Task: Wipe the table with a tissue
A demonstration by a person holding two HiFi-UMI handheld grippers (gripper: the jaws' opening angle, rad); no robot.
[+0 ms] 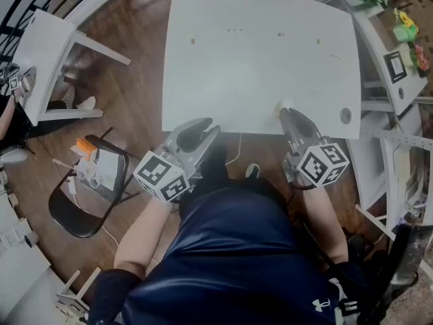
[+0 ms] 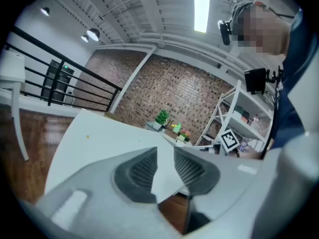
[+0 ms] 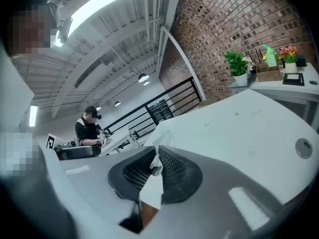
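White tissue (image 3: 157, 164) pinched thinly in closed right hand-held gripper (image 1: 287, 114) at worktop (image 1: 257, 66) near edge; may slip out when dragged. Left hand-held gripper (image 1: 205, 126) open, empty.

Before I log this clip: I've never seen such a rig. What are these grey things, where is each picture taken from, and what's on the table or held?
There is no robot here. A person holds a two-jaw gripper in each hand, and the marker cubes are part of the grippers. The head view looks down from the person's head. Each gripper view looks along that gripper's own jaws. The left gripper is open, and only white shows in its gap, seemingly the table. The right gripper is shut on a tissue. A few small brown specks lie on the table.
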